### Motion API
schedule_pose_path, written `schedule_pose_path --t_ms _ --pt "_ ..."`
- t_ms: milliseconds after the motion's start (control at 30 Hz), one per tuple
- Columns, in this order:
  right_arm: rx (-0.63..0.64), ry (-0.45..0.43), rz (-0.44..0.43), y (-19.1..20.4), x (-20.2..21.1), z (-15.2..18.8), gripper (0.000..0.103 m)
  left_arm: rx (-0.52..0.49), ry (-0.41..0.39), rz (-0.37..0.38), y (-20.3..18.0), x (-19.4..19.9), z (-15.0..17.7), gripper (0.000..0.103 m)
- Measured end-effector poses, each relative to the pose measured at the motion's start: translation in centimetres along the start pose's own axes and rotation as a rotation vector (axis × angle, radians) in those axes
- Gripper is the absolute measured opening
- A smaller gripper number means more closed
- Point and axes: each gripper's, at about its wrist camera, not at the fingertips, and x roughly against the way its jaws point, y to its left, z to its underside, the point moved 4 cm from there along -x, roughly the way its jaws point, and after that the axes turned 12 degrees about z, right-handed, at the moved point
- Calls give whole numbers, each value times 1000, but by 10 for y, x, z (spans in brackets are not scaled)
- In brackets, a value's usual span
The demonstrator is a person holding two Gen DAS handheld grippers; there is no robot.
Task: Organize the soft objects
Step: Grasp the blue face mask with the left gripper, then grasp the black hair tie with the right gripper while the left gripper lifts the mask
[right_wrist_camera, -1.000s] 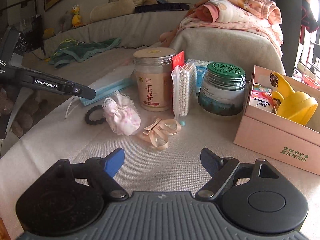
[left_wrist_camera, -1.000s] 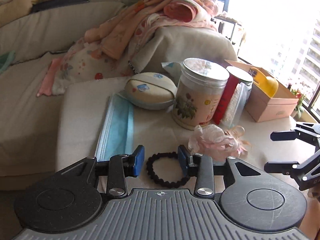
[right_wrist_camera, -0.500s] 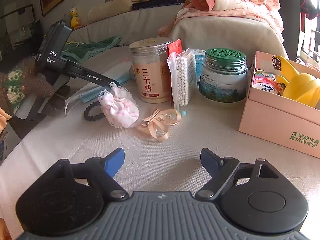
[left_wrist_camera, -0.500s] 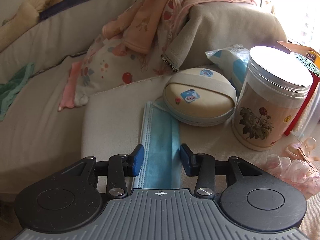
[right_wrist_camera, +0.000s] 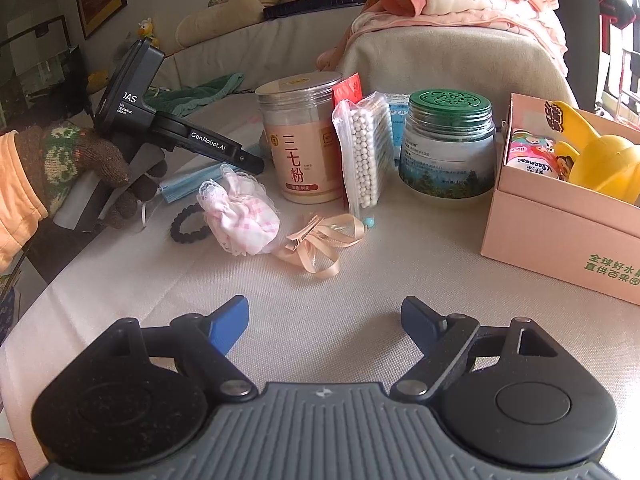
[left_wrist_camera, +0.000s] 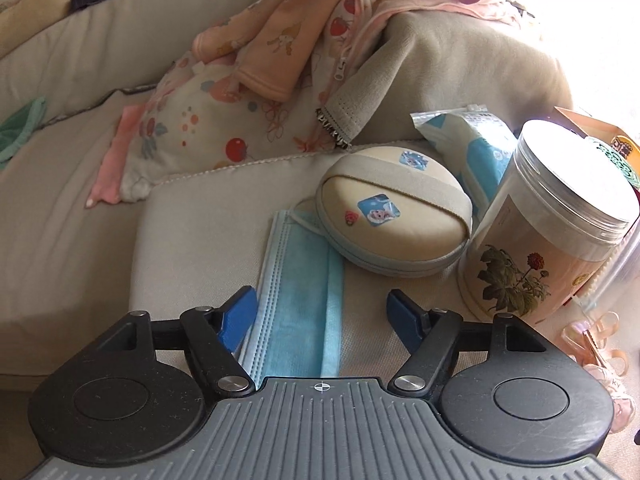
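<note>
While hovering over the blue face mask [left_wrist_camera: 298, 300], left gripper [left_wrist_camera: 322, 316] spreading wide, jaws having just been opening, mask lying flat between the blue pads [left_wrist_camera: 236, 316] but not being pinched. Mask's far end tucking under the cream oval pouch [left_wrist_camera: 390, 216], that pouch sitting just left of the flowered jar [left_wrist_camera: 548, 240]. Behind the jar, a blue-and-white packet [left_wrist_camera: 468, 140] leaning; further behind, pink clothing [left_wrist_camera: 304, 40] draping over the sofa arm.

Right gripper [right_wrist_camera: 324, 322] also gaping wide, holding nothing, pointing at bare beige cloth [right_wrist_camera: 320, 288] in front of the jar. Just in front of the jar and to its left, a pink lace scrunchie [right_wrist_camera: 240, 216] resting, a black hair tie [right_wrist_camera: 188, 226] touching or nearly touching its left side — hard telling which. Peach ribbon bow [right_wrist_camera: 320, 242] lying in front of the jar, to its right. Cotton-swab bag [right_wrist_camera: 364, 152] standing against the jar's right side, green-lidded jar [right_wrist_camera: 448, 144] beyond it, pink box [right_wrist_camera: 560, 216] furthest right. Gloved hand [right_wrist_camera: 84, 172] gripping the left tool, left of the jar.
</note>
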Motion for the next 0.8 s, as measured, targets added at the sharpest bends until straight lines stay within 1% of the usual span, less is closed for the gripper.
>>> schedule_pose_path --t_ms 67,100,133,167,200,300,433,533,600,633,667,733,800 --pt "1 -1 0 0 -1 0 84 -6 -16 0 2 4 3 72" --pt "-1 -1 0 0 -1 0 84 -2 -28 -7 4 7 5 60" --pt "-1 -2 2 0 -1 0 84 12 -46 -23 7 12 8 39" --pt "-2 -3 9 0 -1 0 84 26 -58 -29 10 16 10 27" --pt "-2 -4 13 0 -1 0 84 54 -70 -27 15 22 15 13" --pt "4 -11 20 1 1 -1 84 109 -103 21 19 39 32 12" --pt "53 -50 21 12 9 -13 84 137 -128 42 12 64 60 11" --pt "120 -106 -26 35 21 -33 84 177 -152 63 8 82 80 10" --pt "165 -111 -83 56 21 -45 82 195 -172 66 8 91 89 10" --pt "188 -102 -117 68 18 -50 72 204 -182 65 9 95 93 10" --pt "206 -87 -139 78 14 -53 57 211 -191 69 9 99 96 10" --pt "255 -32 -182 107 -2 -58 43 219 -205 75 11 104 100 10" --pt "283 -8 -193 126 -18 -61 39 225 -220 80 13 108 102 10"
